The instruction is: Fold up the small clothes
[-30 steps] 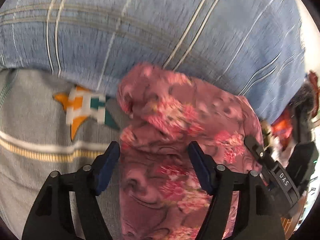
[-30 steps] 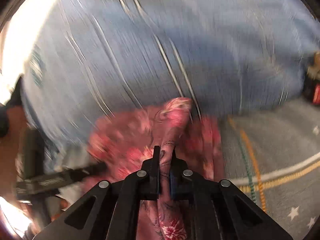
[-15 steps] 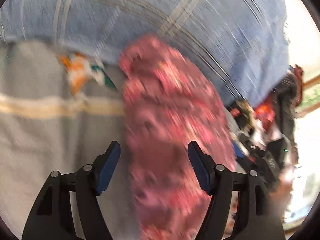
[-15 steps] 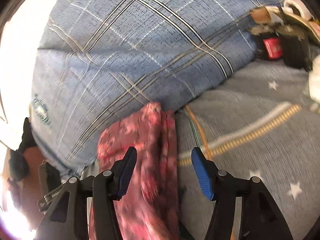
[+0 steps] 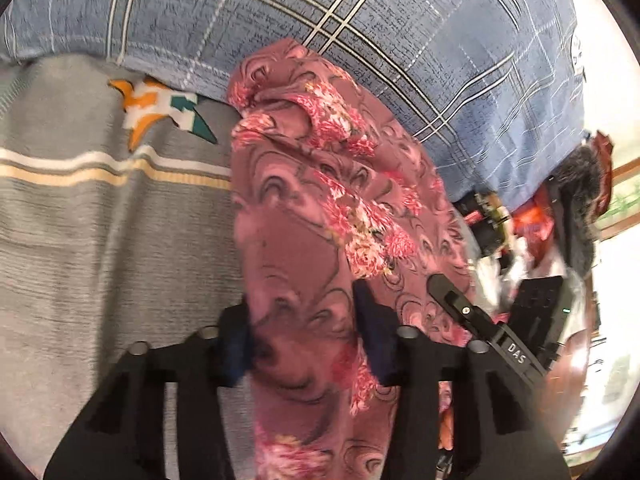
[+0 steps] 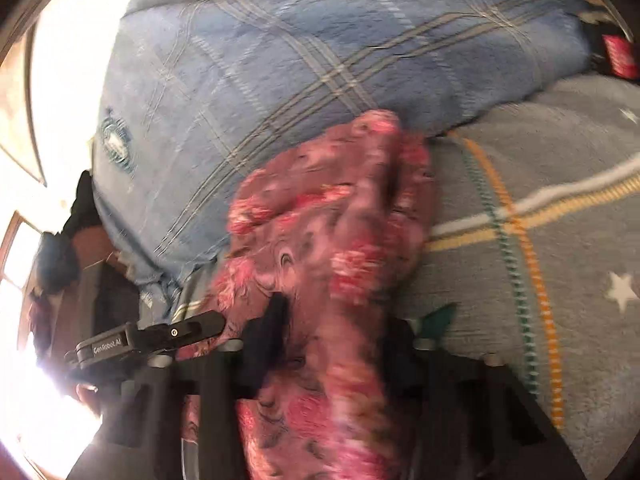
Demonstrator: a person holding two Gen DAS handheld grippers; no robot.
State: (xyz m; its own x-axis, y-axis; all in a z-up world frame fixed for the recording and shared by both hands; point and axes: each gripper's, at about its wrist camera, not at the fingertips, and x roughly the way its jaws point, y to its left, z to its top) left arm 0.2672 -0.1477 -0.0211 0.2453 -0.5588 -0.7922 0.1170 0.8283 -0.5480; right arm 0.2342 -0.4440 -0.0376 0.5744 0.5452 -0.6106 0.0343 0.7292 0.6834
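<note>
My left gripper (image 5: pixel 304 340) has its jaws partly spread, with a band of the pink floral garment (image 5: pixel 340 216) between them. My right gripper (image 6: pixel 336 344) straddles another bunch of it, jaws apart. The garment lies on the grey star-patterned blanket (image 5: pixel 100 240), its far end against the blue plaid pillow (image 5: pixel 360 20).

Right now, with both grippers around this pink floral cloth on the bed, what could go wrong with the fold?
1. The floral cloth is bunched and creased at its far end, so closing now may lock in wrinkles instead of a flat fold.
2. The left gripper and right gripper sit close together on the cloth; they might bump.
3. The far end lies against the blue plaid pillow, which may snag or drag it.
</note>
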